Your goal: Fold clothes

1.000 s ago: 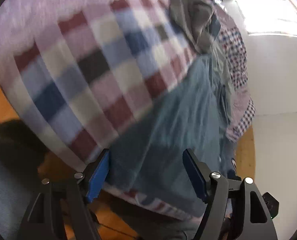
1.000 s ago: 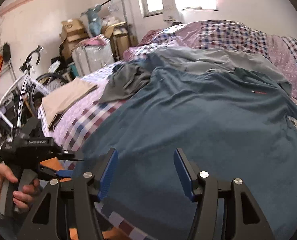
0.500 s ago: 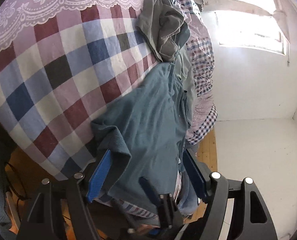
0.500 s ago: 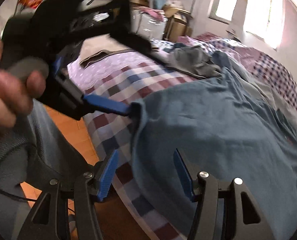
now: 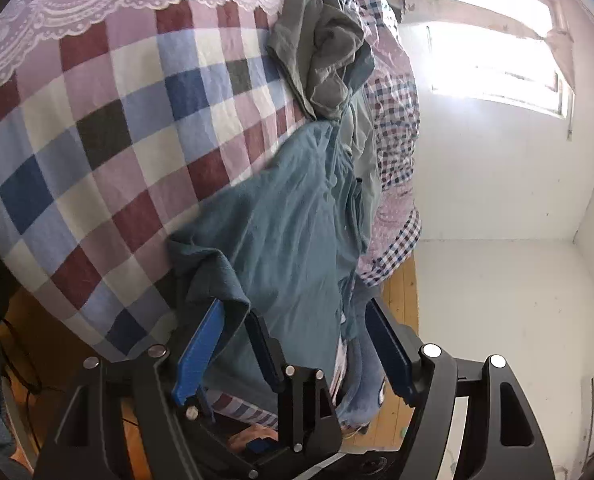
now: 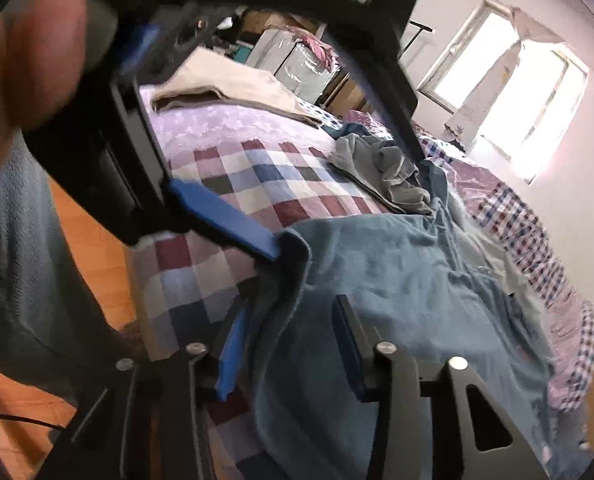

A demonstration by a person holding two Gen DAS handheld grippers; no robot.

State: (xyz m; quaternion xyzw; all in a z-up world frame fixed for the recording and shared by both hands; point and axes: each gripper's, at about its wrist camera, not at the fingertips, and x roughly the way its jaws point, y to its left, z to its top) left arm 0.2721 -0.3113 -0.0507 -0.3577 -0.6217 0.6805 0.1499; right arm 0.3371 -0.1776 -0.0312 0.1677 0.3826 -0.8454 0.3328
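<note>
My right tool [image 6: 293, 344] had just been closing on the blue shirt's [image 6: 397, 280] hem at six o'clock, my left tool [image 5: 293, 344] wide, so a thin pinch might slip.

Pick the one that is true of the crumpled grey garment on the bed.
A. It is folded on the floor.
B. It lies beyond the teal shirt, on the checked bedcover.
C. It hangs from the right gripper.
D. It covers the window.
B: the crumpled grey garment lies bunched on the checked bedcover past the far end of the teal shirt, clear of both grippers.
</note>
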